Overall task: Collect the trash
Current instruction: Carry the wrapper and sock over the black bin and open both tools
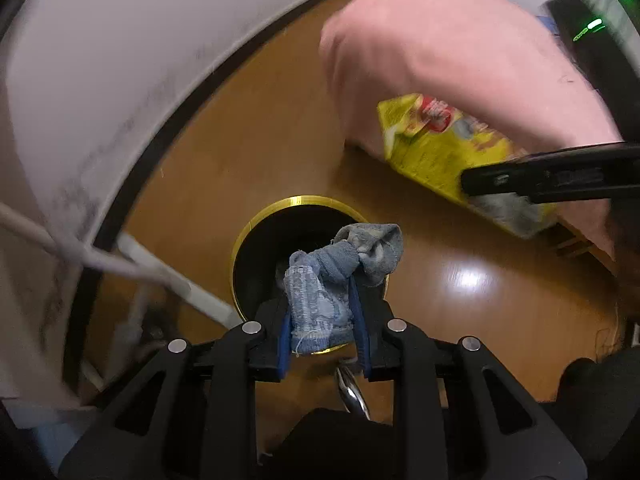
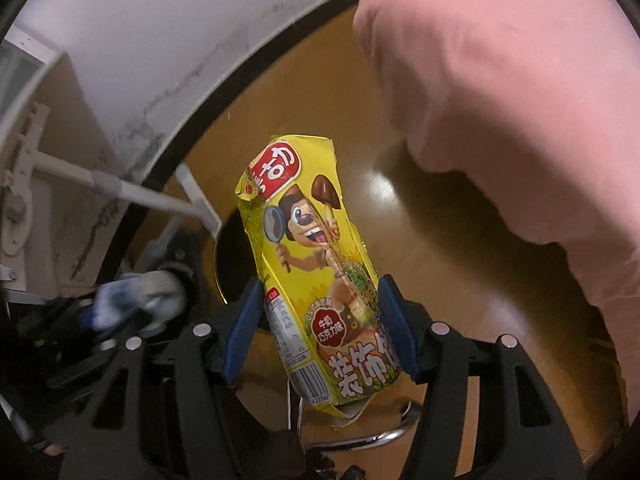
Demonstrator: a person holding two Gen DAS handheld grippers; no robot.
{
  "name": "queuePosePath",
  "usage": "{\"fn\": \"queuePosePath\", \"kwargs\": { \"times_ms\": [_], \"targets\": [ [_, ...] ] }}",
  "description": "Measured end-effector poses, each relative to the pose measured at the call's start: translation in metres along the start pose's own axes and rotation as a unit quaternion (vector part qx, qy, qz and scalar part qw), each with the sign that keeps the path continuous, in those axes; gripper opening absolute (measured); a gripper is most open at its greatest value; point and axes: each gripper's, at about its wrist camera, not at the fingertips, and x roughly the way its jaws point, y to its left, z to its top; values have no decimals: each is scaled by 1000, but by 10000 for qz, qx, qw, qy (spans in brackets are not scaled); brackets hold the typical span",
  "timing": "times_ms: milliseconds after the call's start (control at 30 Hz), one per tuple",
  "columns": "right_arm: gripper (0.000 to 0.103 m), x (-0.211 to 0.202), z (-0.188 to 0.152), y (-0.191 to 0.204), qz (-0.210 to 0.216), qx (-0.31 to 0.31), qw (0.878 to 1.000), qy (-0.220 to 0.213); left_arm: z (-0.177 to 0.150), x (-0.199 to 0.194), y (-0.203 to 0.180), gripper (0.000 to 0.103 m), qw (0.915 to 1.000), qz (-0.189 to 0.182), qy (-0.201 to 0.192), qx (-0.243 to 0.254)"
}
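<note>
My left gripper (image 1: 320,312) is shut on a crumpled blue-grey sock (image 1: 332,280) and points down over the dark mouth of a round bin with a gold rim (image 1: 288,202). The right gripper (image 2: 320,312) is shut on a yellow snack box (image 2: 312,256) with a cartoon figure, squeezed between its blue pads. In the left wrist view that yellow box (image 1: 440,148) hangs to the upper right of the bin, with a black finger (image 1: 540,178) of the right gripper across it. In the right wrist view the bin's opening (image 2: 236,256) lies behind the box, and the sock (image 2: 140,300) shows blurred at left.
The floor (image 1: 260,132) is glossy orange-brown wood. A pink cushion (image 1: 440,40) fills the upper right in both views. A white wall with a dark baseboard (image 1: 120,184) curves along the left, with a white pole (image 1: 160,272) leaning by the bin. A chrome bar (image 1: 352,394) shows below the left gripper.
</note>
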Motion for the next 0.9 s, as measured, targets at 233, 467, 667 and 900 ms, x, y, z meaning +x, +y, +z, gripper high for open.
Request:
{"fn": "queuePosePath", "kwargs": {
  "times_ms": [233,467,667,900],
  "targets": [
    [59,42,8,26,160,-237,9984,479,-4,49,30,24,9978,3,477,-464],
    [66,41,13,27,243,-249,9983,460,-15,45,34,33,9972,-43,473,-581],
    [67,37,19,34,434,-230,9982,344,-15,38,30,51,9979,-3,407,-512],
    [72,10,19,30,330,-194,9993,-22,-12,4,0,69,9997,176,167,-14]
  ]
}}
